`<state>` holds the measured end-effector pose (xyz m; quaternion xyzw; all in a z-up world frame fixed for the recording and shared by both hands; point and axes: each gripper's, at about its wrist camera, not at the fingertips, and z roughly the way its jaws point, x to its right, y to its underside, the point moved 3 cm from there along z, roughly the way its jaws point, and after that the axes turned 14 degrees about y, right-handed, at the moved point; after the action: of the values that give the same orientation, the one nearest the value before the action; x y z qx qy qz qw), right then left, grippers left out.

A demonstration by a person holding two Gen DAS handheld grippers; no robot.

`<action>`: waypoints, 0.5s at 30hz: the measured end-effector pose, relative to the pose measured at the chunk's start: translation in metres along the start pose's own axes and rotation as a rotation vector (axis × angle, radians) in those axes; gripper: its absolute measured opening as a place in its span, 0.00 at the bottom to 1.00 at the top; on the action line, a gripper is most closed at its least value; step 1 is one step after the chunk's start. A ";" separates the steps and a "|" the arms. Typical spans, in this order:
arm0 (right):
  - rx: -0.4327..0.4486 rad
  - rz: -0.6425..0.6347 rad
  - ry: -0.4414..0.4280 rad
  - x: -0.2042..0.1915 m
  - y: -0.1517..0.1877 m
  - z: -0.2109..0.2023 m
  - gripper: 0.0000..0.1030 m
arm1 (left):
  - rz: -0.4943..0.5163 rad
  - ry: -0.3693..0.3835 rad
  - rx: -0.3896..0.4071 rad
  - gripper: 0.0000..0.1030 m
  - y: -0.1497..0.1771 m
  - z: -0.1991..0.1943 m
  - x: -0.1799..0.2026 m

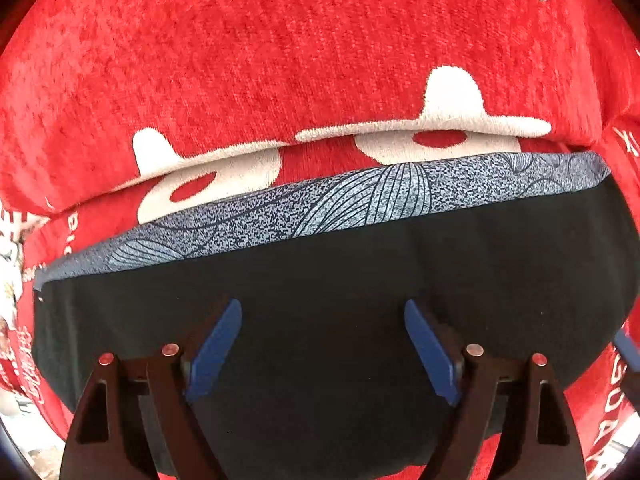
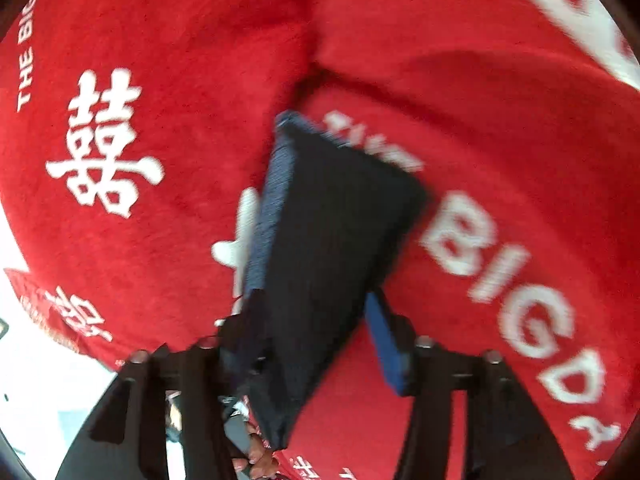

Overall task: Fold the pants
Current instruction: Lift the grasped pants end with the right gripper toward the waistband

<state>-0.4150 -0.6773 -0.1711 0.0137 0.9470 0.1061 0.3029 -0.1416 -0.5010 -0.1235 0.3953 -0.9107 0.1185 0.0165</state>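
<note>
**Folded pants on red blanket, both grippers over them**

My left gripper [image 1: 322, 350] points down over the folded black pants [image 1: 340, 280], jaws spread wide, nothing between the blue pads [image 1: 214, 354], which hover clear of the cloth; patterned blue waistband [image 1: 320, 206] along the pants' far edge; pants lie on a red blanket [image 1: 240, 52] with white lettering; my right gripper [image 2: 320, 344] sits at the pants' near end, jaws partly apart, cloth between them; grip unclear, view blurred.
</note>
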 end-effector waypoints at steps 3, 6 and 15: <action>-0.010 0.039 -0.025 0.012 -0.005 0.010 0.57 | 0.014 0.002 0.011 0.82 0.007 0.005 -0.008; 0.006 0.039 -0.083 0.000 -0.018 0.026 0.56 | 0.033 -0.015 0.007 0.82 0.009 0.002 -0.004; 0.006 -0.095 -0.141 -0.036 -0.016 0.009 0.15 | -0.004 -0.073 0.006 0.83 -0.043 0.021 0.009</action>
<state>-0.3797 -0.6939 -0.1614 -0.0226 0.9232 0.0875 0.3736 -0.1149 -0.5406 -0.1340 0.4013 -0.9095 0.1066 -0.0179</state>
